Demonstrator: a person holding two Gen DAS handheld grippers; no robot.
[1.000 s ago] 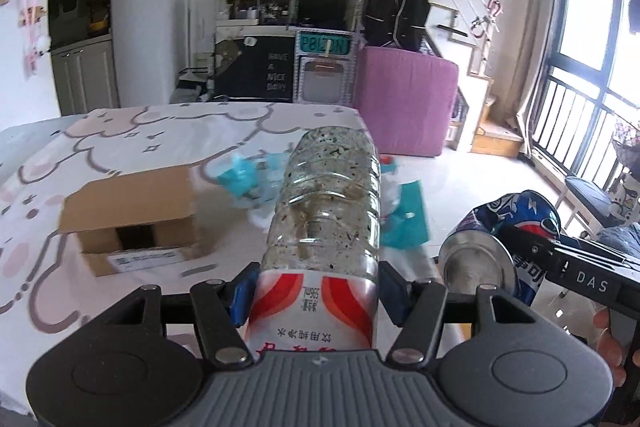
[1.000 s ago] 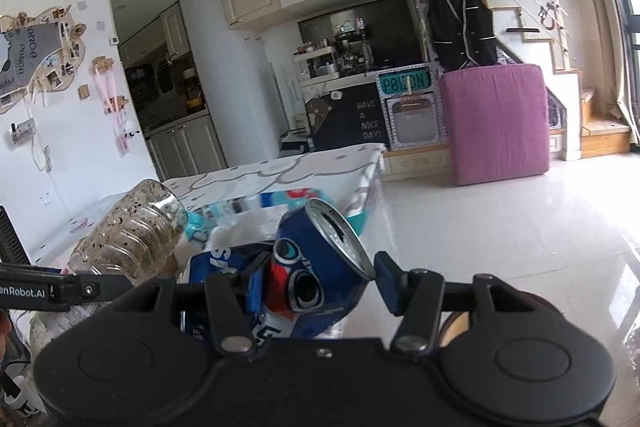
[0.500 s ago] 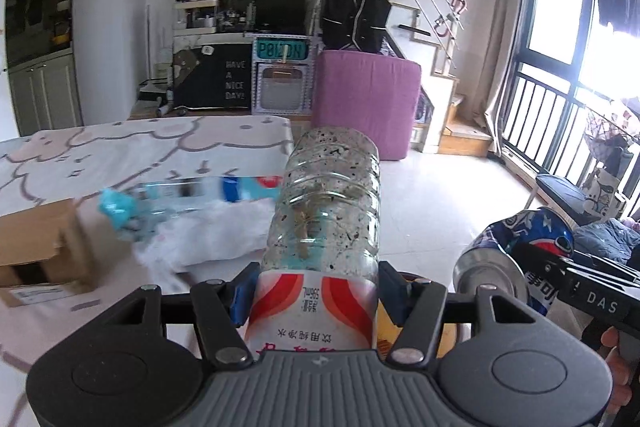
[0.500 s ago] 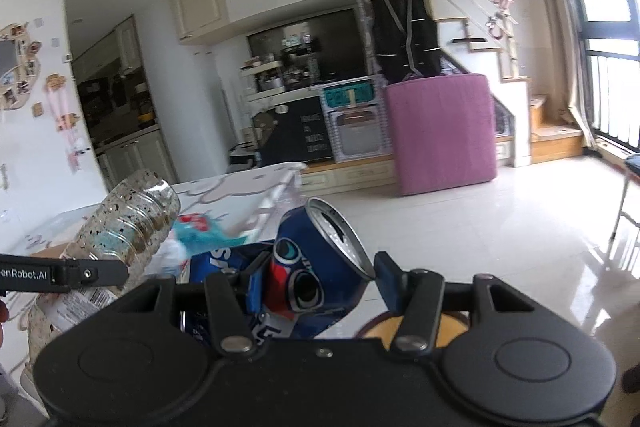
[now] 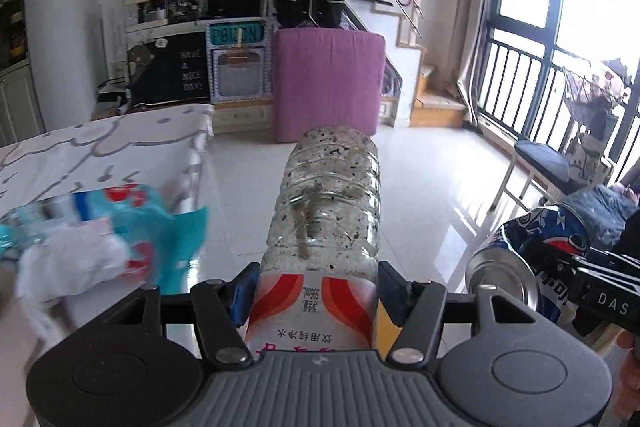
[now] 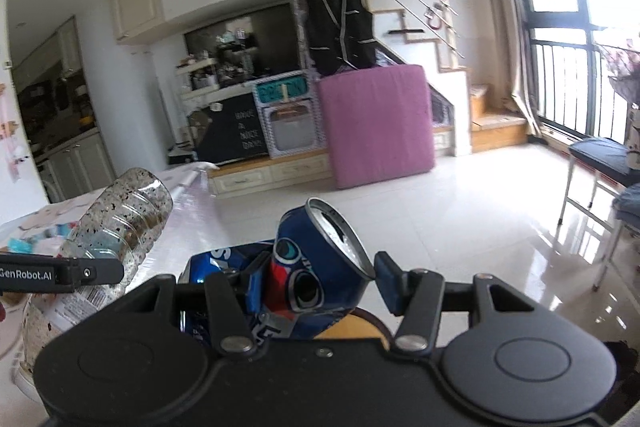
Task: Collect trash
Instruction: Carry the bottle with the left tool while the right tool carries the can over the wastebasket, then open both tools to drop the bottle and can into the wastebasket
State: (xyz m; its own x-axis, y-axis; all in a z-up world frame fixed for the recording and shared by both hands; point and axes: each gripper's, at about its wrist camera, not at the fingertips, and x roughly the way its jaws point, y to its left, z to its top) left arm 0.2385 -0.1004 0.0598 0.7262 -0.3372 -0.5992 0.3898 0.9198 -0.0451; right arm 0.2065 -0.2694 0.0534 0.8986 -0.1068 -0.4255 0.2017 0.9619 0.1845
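My left gripper is shut on a clear plastic bottle with dark specks inside and a red and white label; it points forward over the floor. The bottle also shows at the left of the right wrist view. My right gripper is shut on a crushed blue Pepsi can. The can also shows at the right of the left wrist view. A crumpled blue and white plastic wrapper lies at the table's edge, left of the bottle.
The table with a pink cloud-pattern cloth is at the left. A yellow round rim shows low behind the can. A pink mattress leans against the far cabinets. A dark stool stands by the window.
Both grippers have swung right, away from the table and over the white floor, each still holding its item. The cardboard box has left the left wrist view.
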